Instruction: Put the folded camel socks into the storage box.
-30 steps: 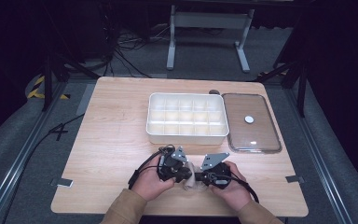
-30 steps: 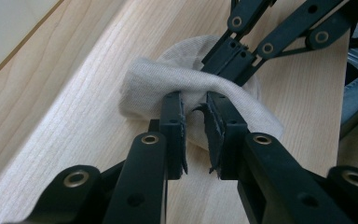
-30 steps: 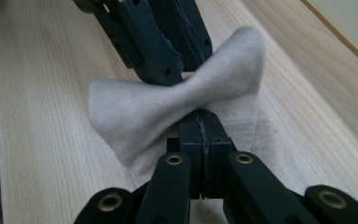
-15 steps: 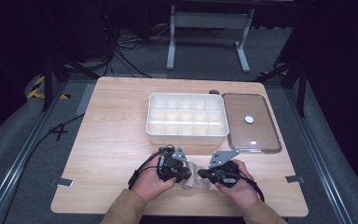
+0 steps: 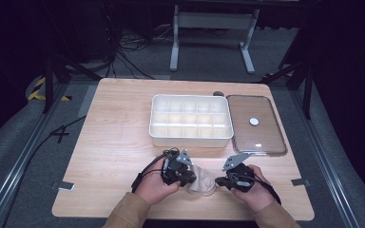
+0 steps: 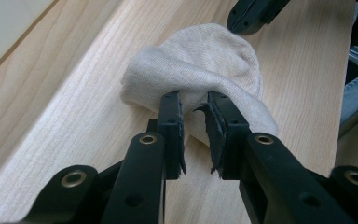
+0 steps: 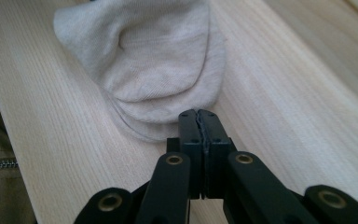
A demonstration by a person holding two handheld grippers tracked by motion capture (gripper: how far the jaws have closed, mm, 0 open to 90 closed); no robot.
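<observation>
A beige sock lies bunched on the wooden table near its front edge, between my two grippers. My left gripper comes at it from the left. In the left gripper view the sock has a fold pinched between the tips of my left gripper, whose jaws stand a little apart. My right gripper is at the sock's right side, shut and empty. In the right gripper view my right gripper has its tips just short of the edge of the sock.
A white tray with many compartments stands at the table's middle. A clear lid with a white knob lies flat to its right. The table's front edge runs close under both hands.
My right hand has drawn to the right, away from the left one, and the sock now shows between the two grippers. The left hand has kept still.
</observation>
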